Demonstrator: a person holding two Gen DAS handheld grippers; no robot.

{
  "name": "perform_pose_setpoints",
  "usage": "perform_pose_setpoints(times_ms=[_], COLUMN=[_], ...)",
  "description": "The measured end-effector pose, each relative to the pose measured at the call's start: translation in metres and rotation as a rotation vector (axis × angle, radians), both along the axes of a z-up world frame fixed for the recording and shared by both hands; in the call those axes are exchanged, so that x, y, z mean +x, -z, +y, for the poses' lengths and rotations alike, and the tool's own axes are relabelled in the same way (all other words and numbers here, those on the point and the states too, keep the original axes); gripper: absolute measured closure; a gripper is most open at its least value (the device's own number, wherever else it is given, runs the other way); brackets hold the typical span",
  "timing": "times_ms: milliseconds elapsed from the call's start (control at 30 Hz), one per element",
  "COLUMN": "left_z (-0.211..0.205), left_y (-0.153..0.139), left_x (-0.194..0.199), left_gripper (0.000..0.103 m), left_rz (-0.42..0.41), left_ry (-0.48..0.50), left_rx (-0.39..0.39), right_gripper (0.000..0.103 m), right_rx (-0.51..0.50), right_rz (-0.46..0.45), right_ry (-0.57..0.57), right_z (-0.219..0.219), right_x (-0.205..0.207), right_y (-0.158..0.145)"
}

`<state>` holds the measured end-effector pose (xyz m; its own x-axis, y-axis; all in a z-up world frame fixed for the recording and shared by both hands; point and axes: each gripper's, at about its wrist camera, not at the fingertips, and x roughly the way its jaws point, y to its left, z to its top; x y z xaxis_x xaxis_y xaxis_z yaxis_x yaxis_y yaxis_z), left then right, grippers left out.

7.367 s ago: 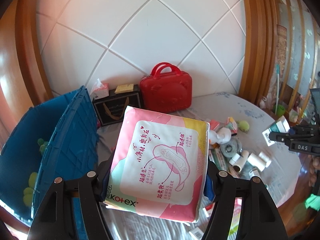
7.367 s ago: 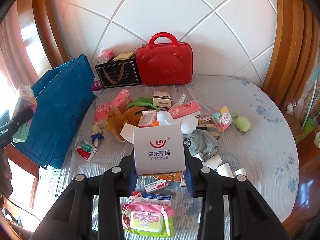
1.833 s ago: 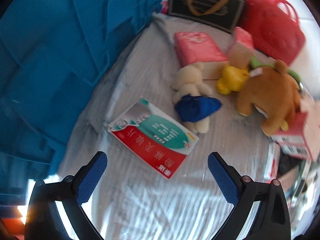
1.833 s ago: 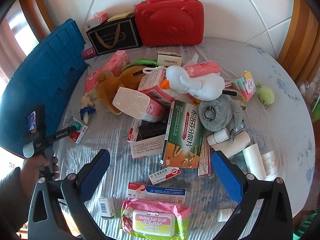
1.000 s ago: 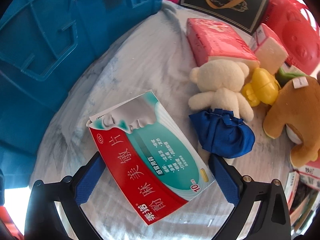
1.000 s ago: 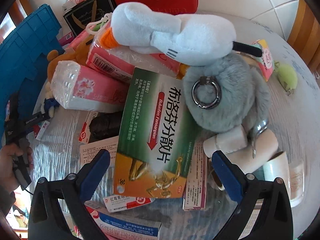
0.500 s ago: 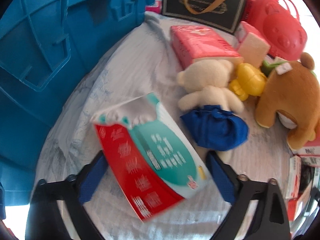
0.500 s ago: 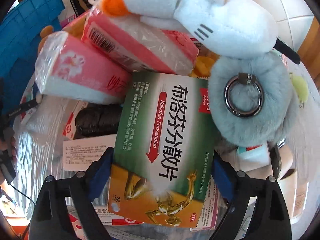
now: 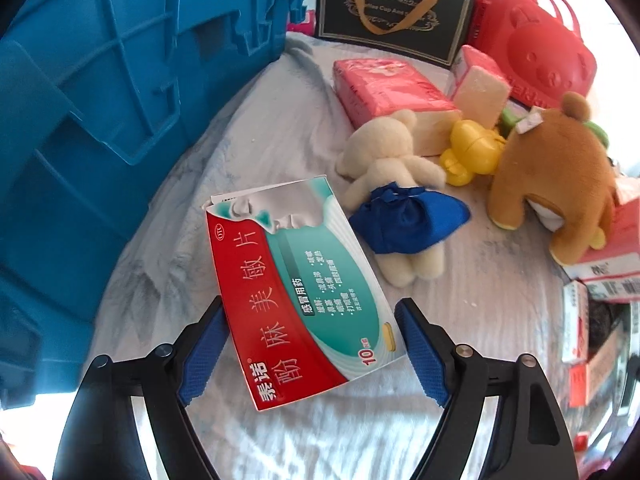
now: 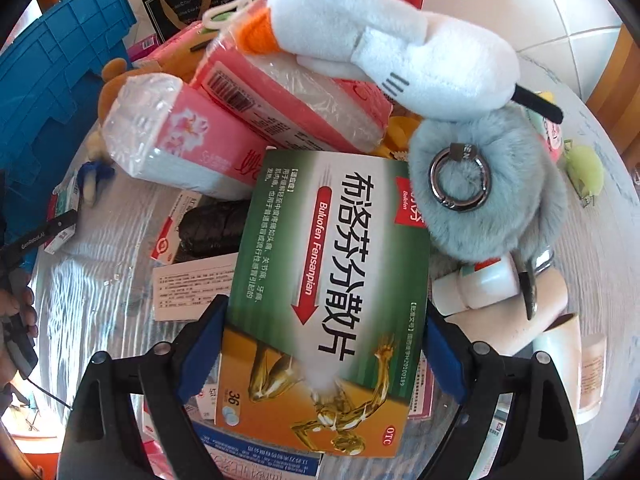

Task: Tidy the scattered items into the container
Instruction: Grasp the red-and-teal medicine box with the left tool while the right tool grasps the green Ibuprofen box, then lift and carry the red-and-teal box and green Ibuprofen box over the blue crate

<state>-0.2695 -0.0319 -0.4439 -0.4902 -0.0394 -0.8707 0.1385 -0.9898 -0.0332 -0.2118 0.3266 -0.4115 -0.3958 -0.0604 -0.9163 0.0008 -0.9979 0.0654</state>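
My left gripper [image 9: 310, 350] is shut on a red and teal medicine box [image 9: 296, 296], lifted at an angle off the grey cloth beside the blue crate [image 9: 100, 80]. My right gripper [image 10: 322, 354] is shut on a green and gold ibuprofen box [image 10: 328, 296] in the middle of the pile. A white goose plush [image 10: 392, 40] and a grey fur pom keyring [image 10: 480, 184] lie just beyond that box. The left gripper and its box show small at the left edge of the right wrist view [image 10: 60, 212].
A cream bear with a blue skirt [image 9: 396, 200], a yellow toy [image 9: 472, 152], a brown bear [image 9: 556, 176] and pink tissue packs [image 9: 384, 84] lie ahead of the left gripper. A black gift box [image 9: 392, 12] and red case [image 9: 532, 44] stand behind. Pink tissue packs [image 10: 180, 136], small bottles [image 10: 480, 284] and boxes surround the right gripper.
Both grippers have closed from wide open onto their boxes. The left box has turned and tipped up off the cloth. The right gripper moved in closer to the green box.
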Motion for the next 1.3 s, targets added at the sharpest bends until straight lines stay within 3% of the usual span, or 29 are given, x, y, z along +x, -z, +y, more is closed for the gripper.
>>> perform_pose_setpoints(times_ms=[300,733,1300], left_z=[0.0,0.014,0.039], left_y=[-0.027,-0.078,-0.186], left_x=[-0.01,0.016,0.03], left_gripper=[0.021,0.021,0.021], left_rz=[0.019,0.058,0.168], left_ry=[0.047,0.084,0.204], left_rx=[0.021,0.032,0.073], right_gripper=[0.014,0.014,0.014], right_rx=[-0.001,-0.002,0.031], right_rz=[0.03,0.058,0.21], right_ry=[0.005,0.032,0.066], right_z=[-0.003,-0.002,0.01], right_x=[0.013,0.034,0.063], right_y=[-0.025,-0.062,-0.163])
